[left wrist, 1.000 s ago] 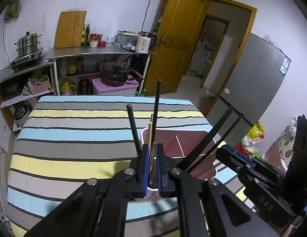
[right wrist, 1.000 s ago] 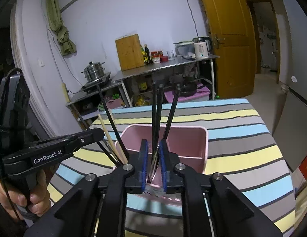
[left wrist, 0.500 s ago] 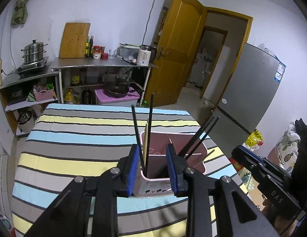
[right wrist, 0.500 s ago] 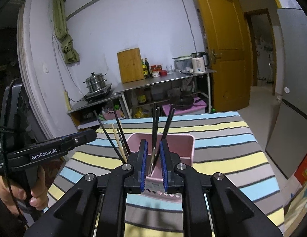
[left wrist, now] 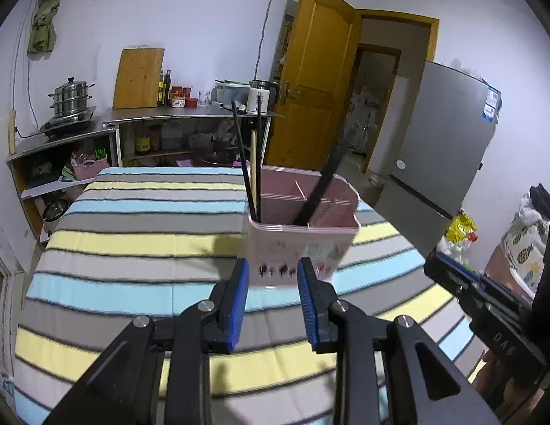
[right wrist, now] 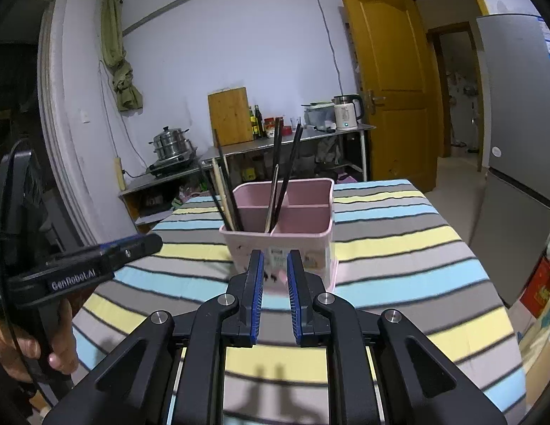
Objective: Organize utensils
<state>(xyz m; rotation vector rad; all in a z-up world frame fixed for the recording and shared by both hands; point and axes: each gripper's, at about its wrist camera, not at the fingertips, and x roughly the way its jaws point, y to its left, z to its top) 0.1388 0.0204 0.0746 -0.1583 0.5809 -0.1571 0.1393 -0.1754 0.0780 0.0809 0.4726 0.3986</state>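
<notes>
A pink utensil holder [left wrist: 299, 244] [right wrist: 310, 253] stands on the striped tablecloth [left wrist: 133, 241]. Black chopsticks [left wrist: 243, 166] and a pale wooden one [left wrist: 253, 163] lean in its left compartment. More black chopsticks [left wrist: 324, 184] [right wrist: 289, 166] and a silver utensil [right wrist: 273, 194] stand in the other side. My left gripper [left wrist: 271, 276] is open and empty, a short way in front of the holder. My right gripper [right wrist: 274, 264] also sits just short of the holder. Its pads stand a narrow gap apart with nothing between them.
A hand [right wrist: 27, 350] holds the left gripper's handle [right wrist: 97, 265] at the table's left. The right gripper's body [left wrist: 487, 304] shows at the right edge. Behind the table are a steel counter [left wrist: 168, 117] with pots, a yellow door [left wrist: 310, 81] and a grey fridge [left wrist: 445, 141].
Both grippers have drawn back from the holder. The left jaws opened and let go of the chopsticks, which now stand in the holder. The utensil once between the right pads is now in the holder too.
</notes>
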